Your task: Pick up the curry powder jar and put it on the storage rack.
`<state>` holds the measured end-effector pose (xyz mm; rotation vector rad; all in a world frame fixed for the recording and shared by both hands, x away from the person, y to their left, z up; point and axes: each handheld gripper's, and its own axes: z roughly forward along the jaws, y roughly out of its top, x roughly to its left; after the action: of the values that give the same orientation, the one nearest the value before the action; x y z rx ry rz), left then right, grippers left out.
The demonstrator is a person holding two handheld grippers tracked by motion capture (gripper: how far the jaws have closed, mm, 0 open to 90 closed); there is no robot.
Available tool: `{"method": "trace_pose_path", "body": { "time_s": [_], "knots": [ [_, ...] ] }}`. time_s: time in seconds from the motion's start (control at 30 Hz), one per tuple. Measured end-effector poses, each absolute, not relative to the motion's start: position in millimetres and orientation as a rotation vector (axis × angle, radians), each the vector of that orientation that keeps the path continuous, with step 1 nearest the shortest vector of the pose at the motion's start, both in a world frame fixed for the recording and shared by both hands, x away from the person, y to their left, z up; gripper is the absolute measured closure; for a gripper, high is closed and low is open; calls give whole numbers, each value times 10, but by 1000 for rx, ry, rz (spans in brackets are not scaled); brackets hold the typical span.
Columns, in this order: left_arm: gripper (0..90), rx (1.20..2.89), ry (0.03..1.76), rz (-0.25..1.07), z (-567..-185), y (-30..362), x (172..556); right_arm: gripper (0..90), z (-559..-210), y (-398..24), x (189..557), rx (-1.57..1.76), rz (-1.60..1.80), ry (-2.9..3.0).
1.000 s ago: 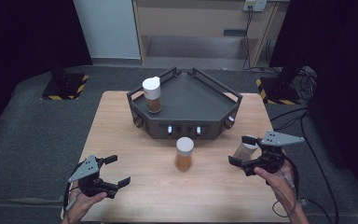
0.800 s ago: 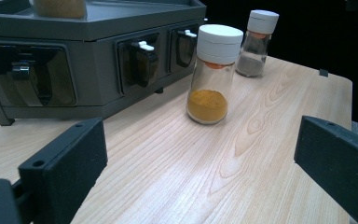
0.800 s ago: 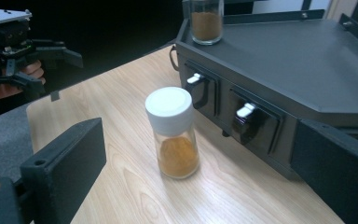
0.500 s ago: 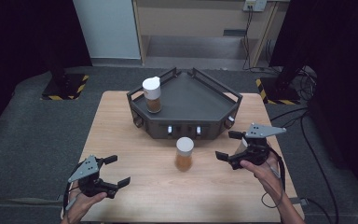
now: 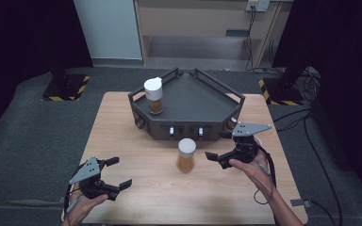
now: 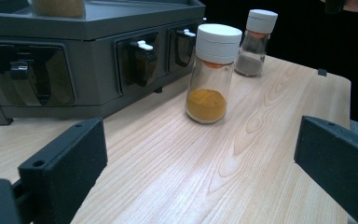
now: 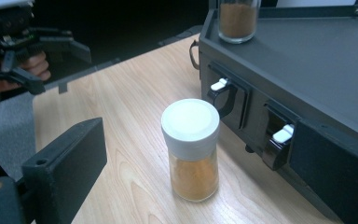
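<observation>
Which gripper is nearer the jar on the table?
Right. The right gripper sits just beside the jar, jaws open toward it; the left gripper is farther off, near the table's front left.

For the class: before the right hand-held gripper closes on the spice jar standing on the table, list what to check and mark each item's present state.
1. Right hand-held gripper jaws open: ok.
2. Spice jar upright, white lid on: ok.
3. Jar between the right jaws: not ok; it stands beside them, apart.
4. Jar free of the grey tray: ok, a gap shows in the right gripper view.
5. Left hand-held gripper away from the jar: ok.
6. Room on the tray beside the second jar: ok.
</observation>
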<state>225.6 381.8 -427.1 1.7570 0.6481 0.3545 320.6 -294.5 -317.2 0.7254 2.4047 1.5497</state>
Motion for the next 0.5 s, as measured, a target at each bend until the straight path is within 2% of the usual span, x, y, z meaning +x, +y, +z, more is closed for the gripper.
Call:
{"method": "trace_pose_path", "body": {
  "time_s": [0.5],
  "knots": [
    [10,1765,642,351,-4268,3814,2265,58,-3286,-2653,3402,697,1522,2473]
  ]
}}
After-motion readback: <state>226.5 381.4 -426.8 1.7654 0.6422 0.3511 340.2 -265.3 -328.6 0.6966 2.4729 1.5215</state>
